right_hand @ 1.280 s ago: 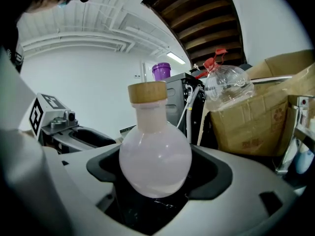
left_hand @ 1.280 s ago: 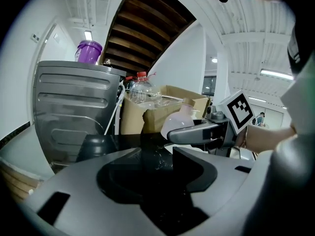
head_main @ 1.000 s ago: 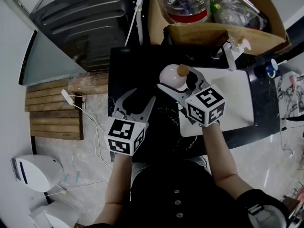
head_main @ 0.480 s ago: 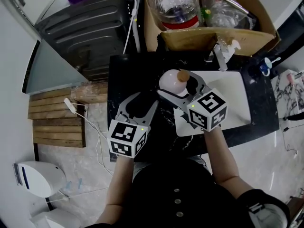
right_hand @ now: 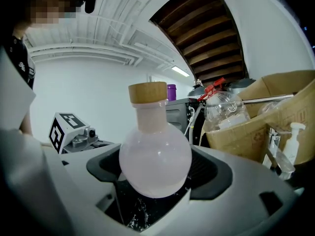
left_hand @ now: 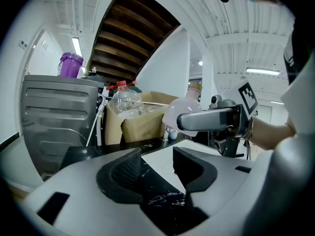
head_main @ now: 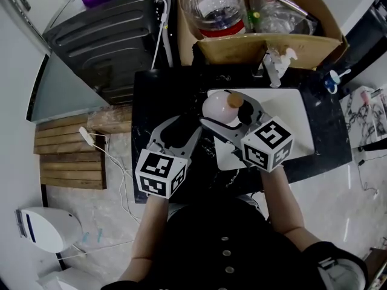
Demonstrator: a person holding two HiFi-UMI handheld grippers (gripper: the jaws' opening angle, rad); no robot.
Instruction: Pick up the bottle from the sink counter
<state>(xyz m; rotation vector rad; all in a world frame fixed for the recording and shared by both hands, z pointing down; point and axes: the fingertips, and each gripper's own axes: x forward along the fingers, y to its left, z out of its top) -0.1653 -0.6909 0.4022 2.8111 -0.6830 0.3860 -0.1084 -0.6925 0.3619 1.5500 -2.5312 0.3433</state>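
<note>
A round pale-pink bottle point(right_hand: 155, 159) with a wooden stopper point(right_hand: 147, 92) stands upright between the jaws of my right gripper point(right_hand: 156, 173), which is shut on its bulb. In the head view the bottle point(head_main: 218, 109) is held above the black sink counter point(head_main: 148, 101), at the left edge of the white basin point(head_main: 290, 119). My left gripper point(head_main: 177, 133) stands open and empty just left of it, over the counter. From the left gripper view the bottle point(left_hand: 181, 113) shows behind the right gripper's arm.
A cardboard box point(head_main: 266, 41) with large plastic bottles point(head_main: 211, 2) sits behind the counter. A pump dispenser point(head_main: 275, 65) stands at the basin's back edge. A dark metal appliance point(head_main: 109, 35) is at the back left. Wooden slats point(head_main: 66, 153) and a white cable lie on the floor at left.
The right gripper with the bottle has shifted slightly up and toward the basin's left edge. The left gripper stays open in about the same place.
</note>
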